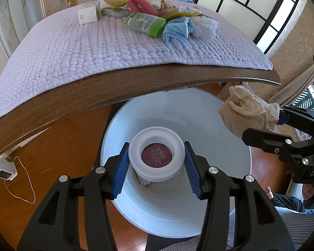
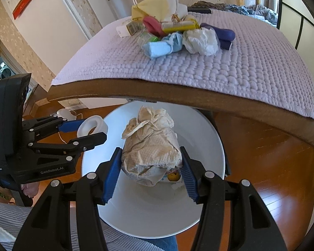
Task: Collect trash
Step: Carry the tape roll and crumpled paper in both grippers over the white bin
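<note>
My left tool [image 1: 156, 160] grips a white plastic ring-shaped cap [image 1: 157, 155]; my right tool [image 2: 150, 168] clamps a crumpled beige paper towel wad [image 2: 151, 146]. Both hang over the white round bin [image 2: 209, 138] directly below. Next, I'd release them.

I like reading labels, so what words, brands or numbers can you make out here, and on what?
"GenRobot.AI": on the left hand-held gripper.
"Data Acquisition System": small print on the same body.
"DAS": partly cut off, on the right hand-held gripper.
Red disc inside the white ring: characters unreadable.
Green packet: print too blurred.
</note>
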`<state>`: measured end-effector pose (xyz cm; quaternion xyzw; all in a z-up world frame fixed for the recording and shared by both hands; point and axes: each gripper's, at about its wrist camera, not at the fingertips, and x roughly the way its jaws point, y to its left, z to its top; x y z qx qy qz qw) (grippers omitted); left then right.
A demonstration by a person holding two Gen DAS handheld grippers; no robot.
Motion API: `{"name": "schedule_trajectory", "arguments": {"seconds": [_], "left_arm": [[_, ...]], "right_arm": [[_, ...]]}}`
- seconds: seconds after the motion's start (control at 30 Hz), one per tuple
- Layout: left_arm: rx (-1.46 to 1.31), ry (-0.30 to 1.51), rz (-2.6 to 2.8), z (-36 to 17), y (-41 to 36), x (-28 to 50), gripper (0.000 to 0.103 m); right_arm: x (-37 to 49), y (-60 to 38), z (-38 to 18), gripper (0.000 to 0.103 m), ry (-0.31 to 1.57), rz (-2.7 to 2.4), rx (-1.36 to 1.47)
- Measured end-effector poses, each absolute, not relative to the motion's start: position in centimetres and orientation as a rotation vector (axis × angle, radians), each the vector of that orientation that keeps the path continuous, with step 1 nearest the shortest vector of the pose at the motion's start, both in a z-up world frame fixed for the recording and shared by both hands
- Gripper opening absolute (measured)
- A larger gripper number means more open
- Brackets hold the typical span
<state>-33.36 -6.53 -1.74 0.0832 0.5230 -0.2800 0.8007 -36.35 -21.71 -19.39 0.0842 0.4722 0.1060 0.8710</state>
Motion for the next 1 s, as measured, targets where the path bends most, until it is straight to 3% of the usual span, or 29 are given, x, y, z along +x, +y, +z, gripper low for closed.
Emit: {"name": "schedule_trajectory", "arguments": {"seconds": [1.0], "left_arm": [[0.242, 1.195, -0.585, -5.2, -7.6, -33.2, 0.052]], "right_arm": [[-33.8, -20.0, -23.1, 0.053, 1.080, 0.180, 0.171]]}}
